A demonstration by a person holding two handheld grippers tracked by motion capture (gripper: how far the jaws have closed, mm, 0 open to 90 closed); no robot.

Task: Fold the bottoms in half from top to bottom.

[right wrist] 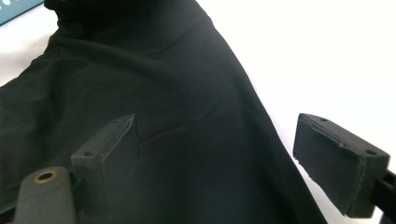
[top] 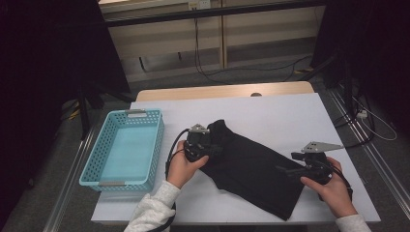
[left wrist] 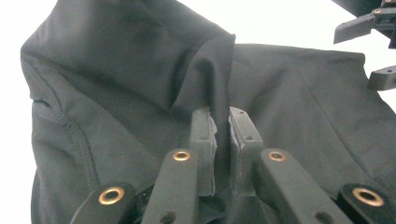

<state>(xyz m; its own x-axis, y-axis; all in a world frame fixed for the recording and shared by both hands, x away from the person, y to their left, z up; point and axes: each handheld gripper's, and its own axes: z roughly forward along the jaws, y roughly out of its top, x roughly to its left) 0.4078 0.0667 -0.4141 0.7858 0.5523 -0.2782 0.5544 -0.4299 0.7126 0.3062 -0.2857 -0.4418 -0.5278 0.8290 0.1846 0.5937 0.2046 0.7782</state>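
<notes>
The black garment (top: 251, 169) lies flat and smooth, long axis running between both grippers. The left gripper (left wrist: 223, 140) pinches a raised fold with its jaws; the right gripper (right wrist: 219, 163) holds its jaws wide apart over the cloth's edge.

Looks like a lab or recording studio rather than a home. Shown by black curtains (top: 43, 72) hung on both sides, loose cables (top: 251, 71) trailing over a grey floor, metal rails (top: 72, 164) beside a white-covered table (top: 290, 111), and bare wall panels (top: 261, 29) behind.

The white counter (top: 290, 116) is glaring to blown-out white in both gripper views; the surrounding room is lying dim, the black cloth (left wrist: 140, 84) losing detail.
</notes>
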